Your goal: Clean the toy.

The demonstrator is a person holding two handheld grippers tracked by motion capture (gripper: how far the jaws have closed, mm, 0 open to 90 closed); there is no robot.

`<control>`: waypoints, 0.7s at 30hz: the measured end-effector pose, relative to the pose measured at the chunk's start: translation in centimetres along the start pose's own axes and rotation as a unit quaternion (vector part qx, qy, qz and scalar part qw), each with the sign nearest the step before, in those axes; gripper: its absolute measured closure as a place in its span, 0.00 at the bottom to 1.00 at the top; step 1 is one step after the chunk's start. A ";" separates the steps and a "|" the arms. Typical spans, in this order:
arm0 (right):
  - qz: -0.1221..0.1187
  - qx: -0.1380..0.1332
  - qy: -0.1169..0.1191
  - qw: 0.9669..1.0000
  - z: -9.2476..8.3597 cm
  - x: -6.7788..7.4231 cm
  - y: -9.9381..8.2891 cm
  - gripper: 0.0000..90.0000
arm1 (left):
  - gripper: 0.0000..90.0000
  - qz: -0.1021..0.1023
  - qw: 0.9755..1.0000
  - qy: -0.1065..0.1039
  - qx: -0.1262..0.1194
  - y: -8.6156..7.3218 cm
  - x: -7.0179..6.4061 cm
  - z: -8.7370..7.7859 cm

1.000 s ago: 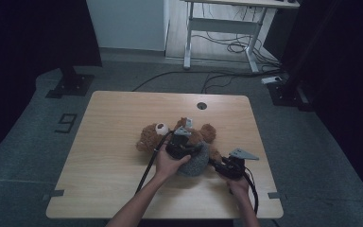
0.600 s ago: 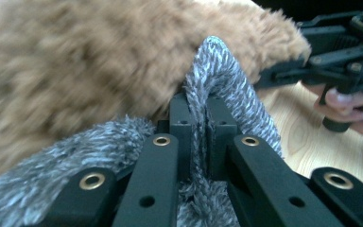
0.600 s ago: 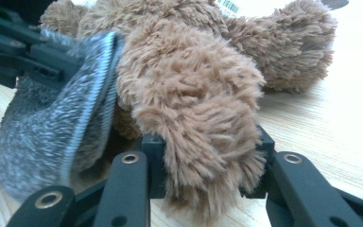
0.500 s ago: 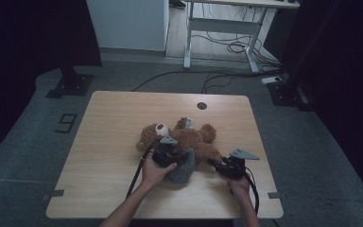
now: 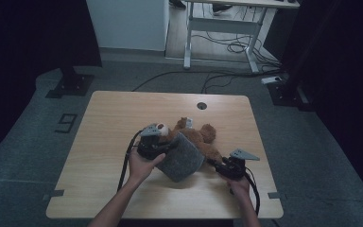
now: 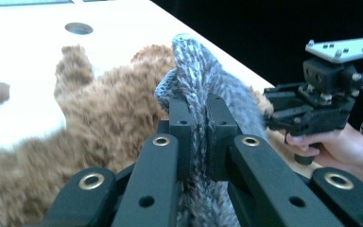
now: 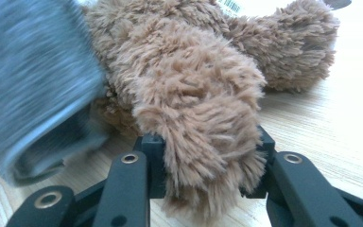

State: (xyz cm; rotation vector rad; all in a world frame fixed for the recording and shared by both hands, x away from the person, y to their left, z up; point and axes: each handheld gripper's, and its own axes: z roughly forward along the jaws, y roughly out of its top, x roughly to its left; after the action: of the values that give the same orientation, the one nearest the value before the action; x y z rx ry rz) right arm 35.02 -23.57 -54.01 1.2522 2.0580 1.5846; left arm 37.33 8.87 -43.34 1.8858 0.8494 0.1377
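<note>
Moved since earlier: left gripper (image 5: pixel 157 143) has shifted toward the left of the high view and lifted a little, dragging the grey knit garment (image 5: pixel 182 158) with it; right gripper (image 5: pixel 217 165) sits where it was.
Bear: brown teddy bear (image 5: pixel 199 137) lies at table centre, slightly right, on the wooden table (image 5: pixel 113 118); it has slid left along with the cloth.
Left claw: jaws nearly closed, pinching a fold of the grey knit edge between the pads (fabric bunched up between them in the left gripper view (image 6: pixel 199 137)).
Right claw: jaws clamped on the bear's leg (image 7: pixel 208 142), fur bulging over both pads.
Step in hand: looks like pulling the grey garment along the bear's body, one hand anchoring the leg, the other hauling the cloth; whether it is going on or coming off I can't tell.
Next move needs: my guess, keep the leg pinned and keep the pull in line with the body, so the knit doesn't snag on an arm; the left grip is on a thin edge and may slip.
Left gripper view adds: how little fabric sits in the jaws; also the other hand (image 6: pixel 340 142) gripping its tool at right.
Right gripper view adds: garment's open hem (image 7: pixel 38 146) at lower left, close beside the held leg.
High view adds: overall layout, cable hole (image 5: pixel 202 105) above the bear.
</note>
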 end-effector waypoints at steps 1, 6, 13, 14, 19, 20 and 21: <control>0.000 -0.002 -0.001 1.000 0.0 0.0 -0.1 0.69 | 0.93 0.002 1.000 -0.002 0.000 0.4 -0.2 0.2; 0.000 -0.003 -0.001 1.000 0.0 0.0 -0.1 0.69 | 0.93 0.014 0.999 -0.028 0.008 1.8 -1.9 3.1; -0.003 -0.001 -0.002 1.000 -0.1 0.0 -0.1 0.69 | 0.92 0.022 0.998 0.000 0.061 0.9 -2.0 7.5; -0.004 -0.002 -0.003 1.000 -0.1 0.0 -0.1 0.69 | 0.92 0.016 0.998 0.005 0.061 0.6 -1.4 7.4; -0.003 -0.003 0.000 1.000 -0.1 0.0 -0.1 0.69 | 0.92 -0.021 0.999 0.022 0.043 -0.4 1.9 4.5; -0.002 -0.003 0.001 1.000 -0.1 0.0 -0.1 0.69 | 0.92 -0.021 0.998 0.035 0.040 -0.6 2.5 3.8; -0.003 -0.003 0.000 1.000 -0.1 0.0 -0.1 0.69 | 0.92 -0.019 0.998 0.050 0.039 -0.8 3.0 3.2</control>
State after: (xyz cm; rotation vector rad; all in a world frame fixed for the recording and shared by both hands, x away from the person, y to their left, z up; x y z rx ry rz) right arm 34.96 -23.64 -54.07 1.2430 2.0546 1.5869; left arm 40.62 8.51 -46.30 1.9481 0.9708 0.1789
